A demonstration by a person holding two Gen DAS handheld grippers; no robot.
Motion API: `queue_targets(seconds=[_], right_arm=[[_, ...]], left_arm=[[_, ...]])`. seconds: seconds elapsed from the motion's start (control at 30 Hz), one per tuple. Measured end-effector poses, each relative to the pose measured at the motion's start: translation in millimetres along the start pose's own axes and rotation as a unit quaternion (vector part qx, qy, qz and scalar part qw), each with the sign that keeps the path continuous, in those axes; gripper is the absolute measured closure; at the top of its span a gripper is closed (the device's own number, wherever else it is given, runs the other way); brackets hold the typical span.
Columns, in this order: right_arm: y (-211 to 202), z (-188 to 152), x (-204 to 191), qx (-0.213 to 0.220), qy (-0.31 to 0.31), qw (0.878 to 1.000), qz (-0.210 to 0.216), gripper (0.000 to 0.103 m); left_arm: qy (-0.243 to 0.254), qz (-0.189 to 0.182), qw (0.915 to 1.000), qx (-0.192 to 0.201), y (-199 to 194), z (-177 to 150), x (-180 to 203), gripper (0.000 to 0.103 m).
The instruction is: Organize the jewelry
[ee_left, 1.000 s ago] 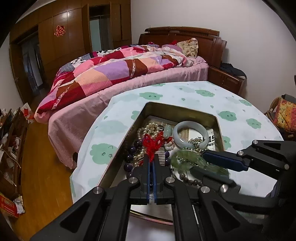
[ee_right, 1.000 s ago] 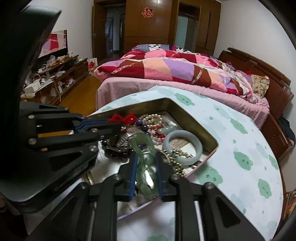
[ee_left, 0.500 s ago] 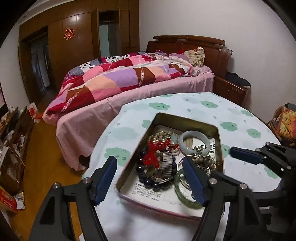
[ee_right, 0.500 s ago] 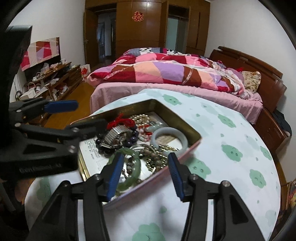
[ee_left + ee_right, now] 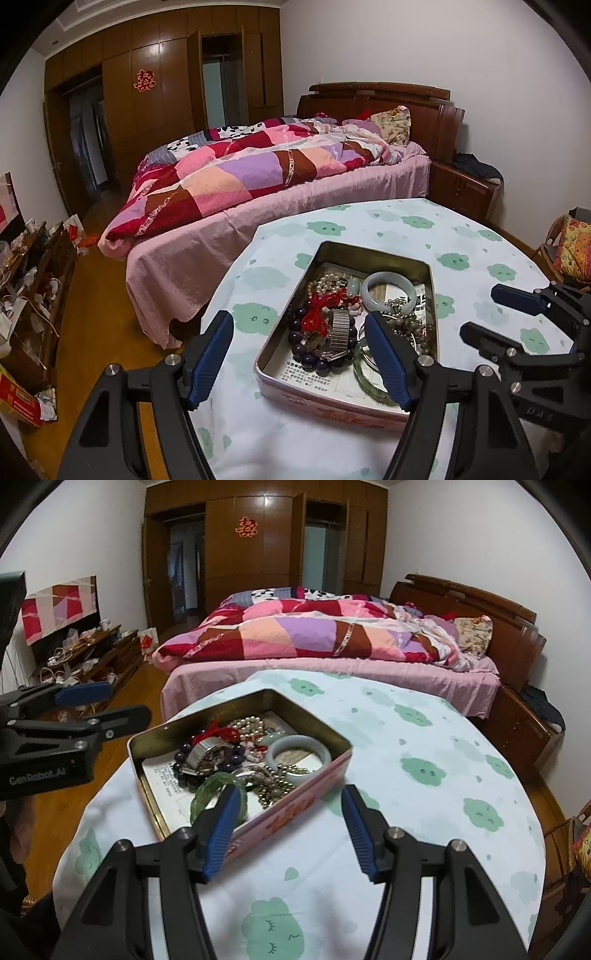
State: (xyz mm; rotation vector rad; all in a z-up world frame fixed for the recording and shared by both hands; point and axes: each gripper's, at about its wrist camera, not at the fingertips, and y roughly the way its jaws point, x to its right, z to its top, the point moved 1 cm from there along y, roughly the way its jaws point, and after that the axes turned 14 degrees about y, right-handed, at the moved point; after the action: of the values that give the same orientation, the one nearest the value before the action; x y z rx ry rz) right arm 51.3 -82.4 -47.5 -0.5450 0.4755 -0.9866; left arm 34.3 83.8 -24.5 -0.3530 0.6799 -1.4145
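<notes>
On the round table (image 5: 461, 236) the tin (image 5: 373, 254) runs lengthwise toward the bed (image 5: 258, 206); both hand-held grippers spread, empty.

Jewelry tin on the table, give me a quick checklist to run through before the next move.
1. Left tool empty, wide open: ok.
2. Right tool empty, just opened: ok.
3. Green bangle released inside the tin: ok.
4. Red knotted cord released, lying on the dark bead bracelet: ok.
5. Pieces sorted apart: not ok, the pale bangle, pearls and chains lie heaped together.
6. Tin flat on the tablecloth: ok.
</notes>
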Motion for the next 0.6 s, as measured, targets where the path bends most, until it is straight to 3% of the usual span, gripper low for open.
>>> queue_targets(seconds=[0.6], right_arm=[[-10,1,3,0.009,0.002,1.000,-0.007,0.042]], left_arm=[[0.003,-0.002,1.0000,0.008,-13,2,-1,0.030]])
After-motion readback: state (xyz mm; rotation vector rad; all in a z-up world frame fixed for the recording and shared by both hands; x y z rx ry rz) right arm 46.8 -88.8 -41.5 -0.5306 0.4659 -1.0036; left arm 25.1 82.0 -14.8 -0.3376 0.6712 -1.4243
